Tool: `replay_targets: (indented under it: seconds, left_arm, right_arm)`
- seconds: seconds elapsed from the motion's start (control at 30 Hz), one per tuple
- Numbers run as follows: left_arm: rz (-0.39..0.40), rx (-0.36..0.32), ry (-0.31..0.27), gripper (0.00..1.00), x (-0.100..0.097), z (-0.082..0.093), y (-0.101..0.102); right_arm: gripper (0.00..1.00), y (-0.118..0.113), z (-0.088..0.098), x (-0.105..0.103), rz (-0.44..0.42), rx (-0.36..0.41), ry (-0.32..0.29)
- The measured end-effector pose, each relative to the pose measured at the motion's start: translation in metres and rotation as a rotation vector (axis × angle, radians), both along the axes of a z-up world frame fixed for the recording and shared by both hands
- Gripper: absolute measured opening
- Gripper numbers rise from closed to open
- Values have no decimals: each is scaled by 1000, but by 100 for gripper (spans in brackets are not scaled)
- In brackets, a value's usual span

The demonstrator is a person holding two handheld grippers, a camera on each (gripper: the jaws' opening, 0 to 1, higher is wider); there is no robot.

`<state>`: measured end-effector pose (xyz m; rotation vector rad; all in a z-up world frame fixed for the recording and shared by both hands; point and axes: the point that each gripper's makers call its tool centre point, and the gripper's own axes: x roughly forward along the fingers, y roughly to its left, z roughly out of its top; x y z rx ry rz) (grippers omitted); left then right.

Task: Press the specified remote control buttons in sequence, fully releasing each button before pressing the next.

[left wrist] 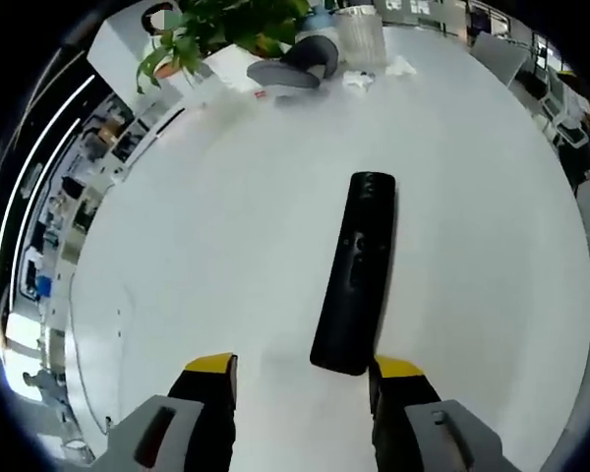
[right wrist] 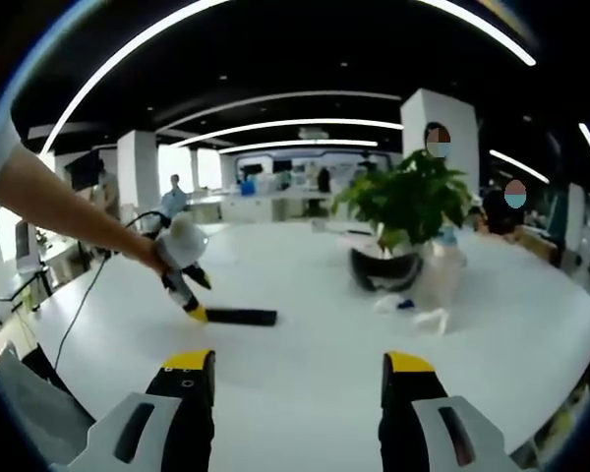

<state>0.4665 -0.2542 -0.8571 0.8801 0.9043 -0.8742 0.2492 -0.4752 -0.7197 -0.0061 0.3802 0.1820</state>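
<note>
wide white bench [left wrist: 226, 246] in open-plan office, curved ceiling light strips overhead in right gripper view. potted plant [right wrist: 408, 202] in dark pot on bench beside clear plastic container [left wrist: 360, 34], contents not discernible. black remote control [left wrist: 356, 270] flat on bench, near end just beside right jaw of left hand-held gripper [left wrist: 300, 379]; jaws wide apart, gripping nothing. in right gripper view, bare forearm reaching in from left, tip at remote's end. right hand-held gripper [right wrist: 298, 374] wide apart, empty, well back from remote
</note>
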Motion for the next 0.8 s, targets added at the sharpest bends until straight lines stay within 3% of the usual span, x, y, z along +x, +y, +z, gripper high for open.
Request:
replay_targets:
  seconds: [0.17, 0.2, 0.23, 0.3, 0.4, 0.5, 0.67, 0.8]
  left_arm:
    - [71, -10, 17, 55, -6, -1, 15]
    - [175, 9, 38, 55, -9, -1, 25]
    - [198, 24, 68, 55, -14, -2, 30]
    - [185, 4, 64, 52, -16, -2, 31]
    - [267, -57, 68, 51, -23, -3, 34]
    - [288, -94, 69, 51, -31, -3, 36]
    - [331, -155, 71, 56, -51, -4, 45]
    - [377, -205, 35, 58, -66, 0, 52]
  right_arm:
    - [67, 0, 1, 0, 2, 2, -2]
    - [67, 1, 1, 0, 3, 4, -5]
    - [67, 1, 2, 0, 3, 7, -8]
    - [68, 1, 4, -1, 6, 20, -18]
    - [71, 5, 7, 0, 20, 44, -29]
    - [74, 6, 9, -1, 24, 58, -40]
    - [74, 6, 10, -1, 22, 64, -42]
    - [74, 7, 10, -1, 30, 62, -43]
